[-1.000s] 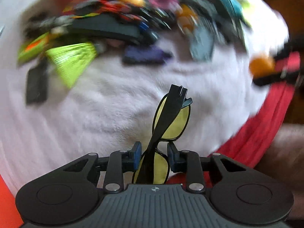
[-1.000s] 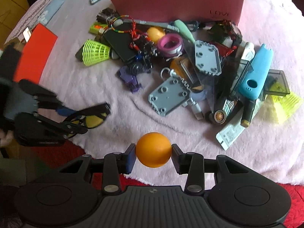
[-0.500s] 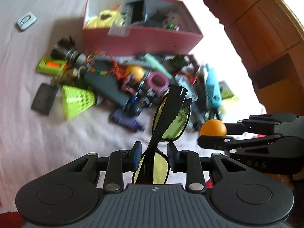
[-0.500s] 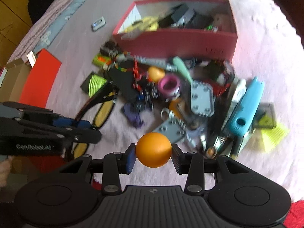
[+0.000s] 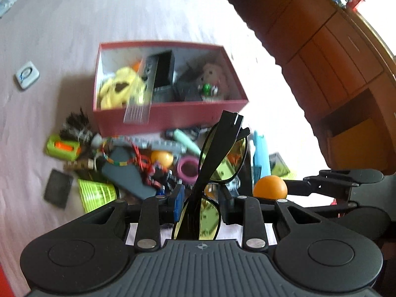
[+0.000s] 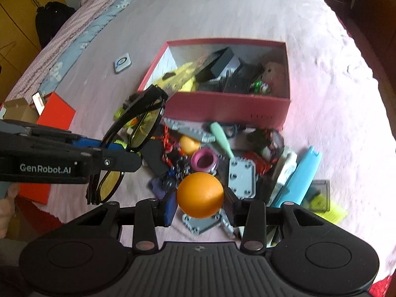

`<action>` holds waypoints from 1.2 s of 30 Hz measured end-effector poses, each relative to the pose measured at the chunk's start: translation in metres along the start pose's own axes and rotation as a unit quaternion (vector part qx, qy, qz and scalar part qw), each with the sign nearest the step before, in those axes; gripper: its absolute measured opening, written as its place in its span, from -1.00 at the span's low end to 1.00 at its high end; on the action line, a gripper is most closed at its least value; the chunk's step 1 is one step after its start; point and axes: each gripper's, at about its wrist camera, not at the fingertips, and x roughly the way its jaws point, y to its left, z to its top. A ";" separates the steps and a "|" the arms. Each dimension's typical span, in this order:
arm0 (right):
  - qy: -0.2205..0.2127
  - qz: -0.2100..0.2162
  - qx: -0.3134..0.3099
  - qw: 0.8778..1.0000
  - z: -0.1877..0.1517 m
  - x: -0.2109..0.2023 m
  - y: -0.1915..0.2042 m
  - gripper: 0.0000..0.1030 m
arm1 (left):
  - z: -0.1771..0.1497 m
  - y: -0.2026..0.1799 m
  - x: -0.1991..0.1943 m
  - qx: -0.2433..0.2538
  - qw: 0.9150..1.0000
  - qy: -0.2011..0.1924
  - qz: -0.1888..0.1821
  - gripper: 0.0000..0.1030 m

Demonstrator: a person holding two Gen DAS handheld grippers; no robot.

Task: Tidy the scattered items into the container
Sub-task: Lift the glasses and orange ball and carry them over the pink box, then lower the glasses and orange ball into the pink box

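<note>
Red cardboard makes the box [image 6: 224,109], and it sits on the far side of the mess, open on top and already partly full of stuff. A yellow toy and a little fluffy toy [image 5: 212,74] lie inside it.

The left gripper [image 5: 201,195] pinches a pair of glasses [image 5: 220,158] with yellow lenses. It grips them low, near one lens, so most of the glasses poke up and out toward the box. They could tip or slide out, because the hold is on one small spot and the frame is smooth. If they fall, they land on the pile and could get scratched.

The right gripper [image 6: 200,204] squeezes an orange ball [image 6: 200,195] between its two pads. A ball is round and slick, so a small bump could pop it out. Then it would roll away over the pink blanket [image 6: 321,79], maybe off the bed.

The two grippers are close together, left one just beside the right. If both go for the box at once, they could knock each other.

The pile near the box, with the pink ring [image 6: 204,159] and the long blue thing [image 6: 300,173], is still on the blanket. A low hand could drag through it and push things farther away.
</note>
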 end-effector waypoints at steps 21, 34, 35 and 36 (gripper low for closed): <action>-0.014 -0.004 0.034 0.999 0.069 0.029 -0.033 -0.16 | 0.070 0.012 0.033 -0.005 1.000 0.005 0.013 -0.41; -0.021 -0.003 0.039 0.999 0.100 0.050 -0.042 -0.16 | 0.101 0.020 0.050 -0.003 1.000 0.002 0.022 -0.41; -0.022 -0.002 0.041 0.999 0.102 0.050 -0.042 -0.16 | 0.103 0.021 0.050 -0.003 1.000 0.000 0.022 -0.41; -0.024 -0.002 0.043 0.999 0.105 0.051 -0.043 -0.16 | 0.105 0.021 0.051 -0.004 1.000 0.000 0.022 -0.41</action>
